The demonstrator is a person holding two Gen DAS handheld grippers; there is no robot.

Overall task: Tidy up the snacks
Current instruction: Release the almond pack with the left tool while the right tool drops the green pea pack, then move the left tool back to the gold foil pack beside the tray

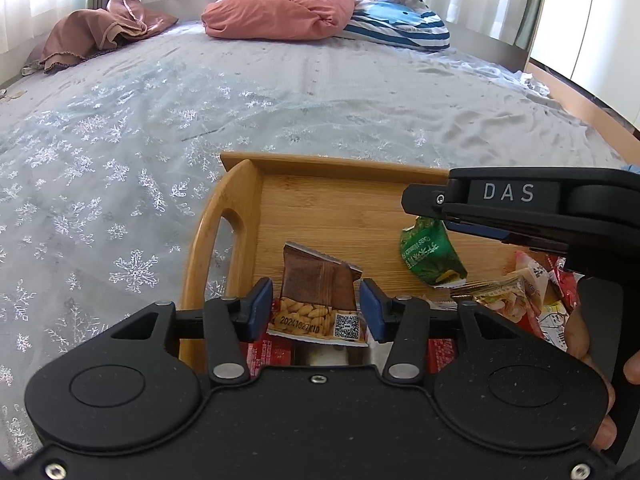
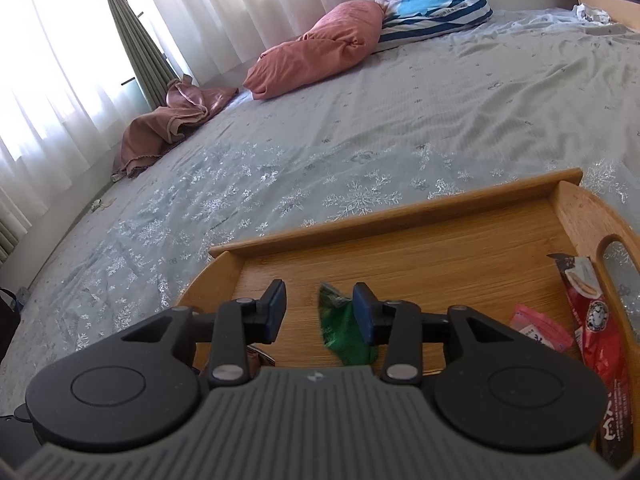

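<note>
- left gripper [image 1: 316, 308] released, brown peanut packet [image 1: 320, 292] loose between pads, lower centre, on wooden tray [image 1: 240, 184]
- right gripper [image 2: 319, 314] released, green packet [image 2: 344, 340] beside its right pad, lower centre on tray

Snowflake-patterned bed [image 1: 160, 128] bearing wooden tray [image 1: 240, 184]

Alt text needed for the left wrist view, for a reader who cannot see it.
The left gripper straddles a brown peanut packet in a bamboo tray on a bed, its blue fingers not pressing it. The right gripper reaches in above a green packet; more snacks lie at the right.
</note>
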